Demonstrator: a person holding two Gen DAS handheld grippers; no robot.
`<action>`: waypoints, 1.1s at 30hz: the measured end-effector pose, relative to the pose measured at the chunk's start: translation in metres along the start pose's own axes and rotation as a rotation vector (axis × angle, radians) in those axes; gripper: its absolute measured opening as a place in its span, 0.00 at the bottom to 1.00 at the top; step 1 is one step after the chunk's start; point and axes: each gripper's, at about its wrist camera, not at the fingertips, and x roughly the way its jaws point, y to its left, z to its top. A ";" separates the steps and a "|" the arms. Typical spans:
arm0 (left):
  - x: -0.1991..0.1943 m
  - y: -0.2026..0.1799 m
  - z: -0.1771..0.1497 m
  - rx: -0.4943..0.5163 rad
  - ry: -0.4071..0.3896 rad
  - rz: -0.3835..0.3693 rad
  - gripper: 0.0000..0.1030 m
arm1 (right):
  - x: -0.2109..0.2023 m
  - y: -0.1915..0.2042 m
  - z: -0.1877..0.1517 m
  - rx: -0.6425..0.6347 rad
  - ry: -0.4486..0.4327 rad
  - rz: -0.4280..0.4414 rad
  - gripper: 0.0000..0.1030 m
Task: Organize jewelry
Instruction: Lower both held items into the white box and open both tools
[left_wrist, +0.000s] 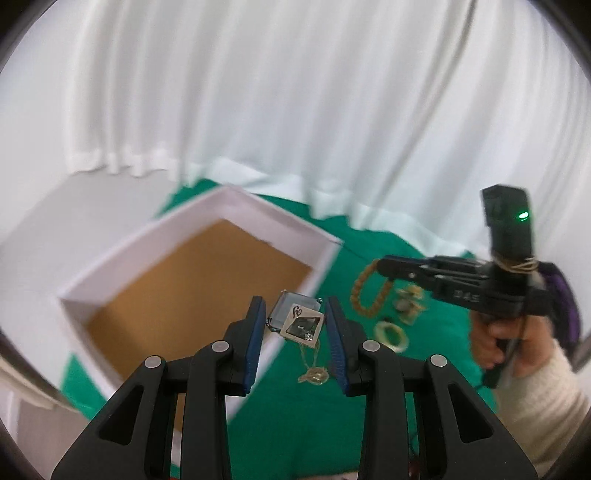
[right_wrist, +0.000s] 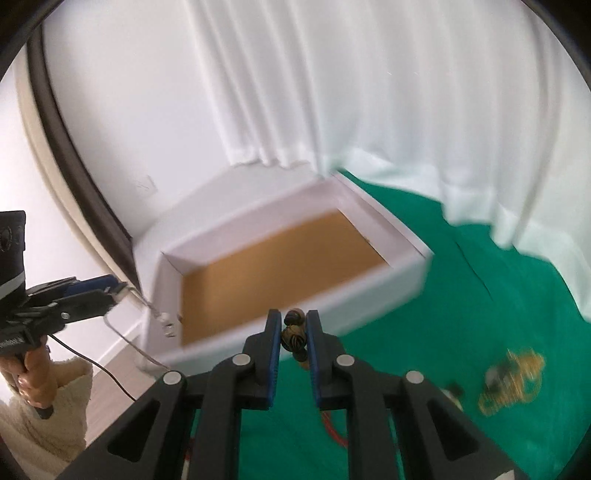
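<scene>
My left gripper (left_wrist: 295, 314) is shut on a square pendant (left_wrist: 297, 319) with a clear stone; its gold chain (left_wrist: 314, 373) hangs below, above the green cloth beside the white box (left_wrist: 280, 218) with a brown floor. My right gripper (right_wrist: 293, 332) is shut on a brown beaded bracelet (right_wrist: 294, 332), held just in front of the white box (right_wrist: 391, 218). In the left wrist view the right gripper (left_wrist: 380, 266) shows at the right with the beaded bracelet (left_wrist: 364, 295) hanging from it. In the right wrist view the left gripper (right_wrist: 118, 290) shows at the far left with the pendant chain dangling.
A green cloth (left_wrist: 295, 424) covers the table. A gold jewelry pile (right_wrist: 511, 380) and a small dark piece (right_wrist: 456, 389) lie at the right. Pale rings (left_wrist: 391, 334) and gold pieces (left_wrist: 408, 304) lie on the cloth. White curtains (left_wrist: 295, 92) hang behind.
</scene>
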 end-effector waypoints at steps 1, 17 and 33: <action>0.005 0.011 0.002 -0.014 0.007 0.031 0.32 | 0.010 0.005 0.008 -0.005 -0.004 0.012 0.13; 0.115 0.129 -0.072 -0.190 0.240 0.298 0.45 | 0.205 0.063 -0.013 -0.024 0.152 0.003 0.16; 0.048 0.015 -0.081 -0.077 0.029 0.227 0.92 | 0.046 0.032 -0.082 -0.087 -0.009 -0.272 0.83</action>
